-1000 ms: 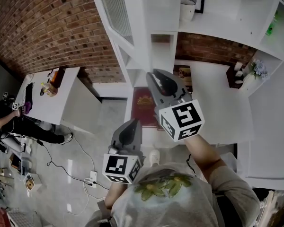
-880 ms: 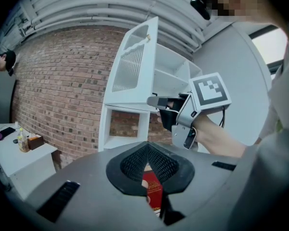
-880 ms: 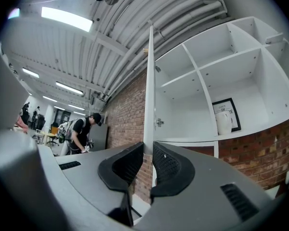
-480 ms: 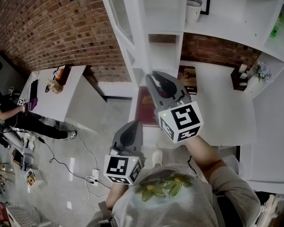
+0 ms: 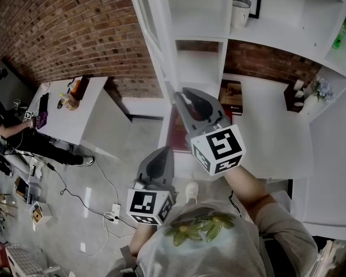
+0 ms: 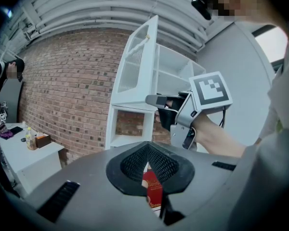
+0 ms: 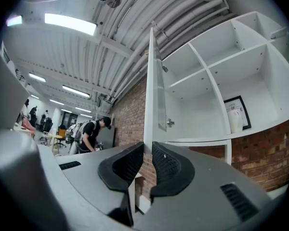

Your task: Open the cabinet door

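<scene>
right gripper [image 7: 148,152] fingers, narrowly apart, clamp the open cabinet door [image 7: 151,90] by its edge; left gripper [image 6: 149,151] fingers together, empty.

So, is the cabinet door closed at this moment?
No, the cabinet door stands swung out from the shelves, its edge gripped between the right gripper's jaws.

The cabinet door [image 5: 153,27] at twelve o'clock is white; the brick wall [image 5: 63,27] at ten is red-brown. The right gripper [image 5: 181,94] and left gripper [image 5: 160,150] are grey with black-and-white square markers. The book [image 5: 173,133] is red.
</scene>
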Action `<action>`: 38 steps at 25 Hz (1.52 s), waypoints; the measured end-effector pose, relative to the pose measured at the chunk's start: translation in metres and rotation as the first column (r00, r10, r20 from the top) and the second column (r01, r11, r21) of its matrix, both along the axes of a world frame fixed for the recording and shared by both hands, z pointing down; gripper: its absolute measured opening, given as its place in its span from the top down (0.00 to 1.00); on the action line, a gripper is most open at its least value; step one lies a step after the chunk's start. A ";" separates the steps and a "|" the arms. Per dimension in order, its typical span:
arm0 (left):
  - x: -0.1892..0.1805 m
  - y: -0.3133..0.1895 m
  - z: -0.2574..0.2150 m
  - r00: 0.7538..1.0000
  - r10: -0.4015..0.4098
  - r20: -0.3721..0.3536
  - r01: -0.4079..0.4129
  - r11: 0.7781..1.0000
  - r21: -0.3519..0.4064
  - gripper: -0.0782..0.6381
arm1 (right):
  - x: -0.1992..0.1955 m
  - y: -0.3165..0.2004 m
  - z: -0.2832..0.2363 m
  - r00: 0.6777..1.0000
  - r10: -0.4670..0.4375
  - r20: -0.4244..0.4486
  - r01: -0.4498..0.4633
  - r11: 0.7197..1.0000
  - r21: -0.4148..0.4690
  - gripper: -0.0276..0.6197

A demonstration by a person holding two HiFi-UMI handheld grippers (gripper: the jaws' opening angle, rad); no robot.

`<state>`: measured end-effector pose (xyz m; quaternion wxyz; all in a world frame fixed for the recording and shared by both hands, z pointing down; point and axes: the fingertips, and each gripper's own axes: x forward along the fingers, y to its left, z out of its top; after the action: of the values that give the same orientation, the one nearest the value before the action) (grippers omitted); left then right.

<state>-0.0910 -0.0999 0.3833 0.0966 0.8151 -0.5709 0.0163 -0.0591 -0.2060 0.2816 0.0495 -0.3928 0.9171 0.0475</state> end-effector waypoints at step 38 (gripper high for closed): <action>-0.004 0.067 0.007 0.995 -0.091 -0.026 0.091 0.996 -0.017 0.88 | -0.030 0.014 0.003 0.998 -0.051 -0.043 0.051 0.999 -0.012 0.86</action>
<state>-0.0948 -0.0329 0.3901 0.1113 0.7877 -0.6060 0.0054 -0.0886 -0.1919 0.2841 0.0284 -0.3684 0.9279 0.0496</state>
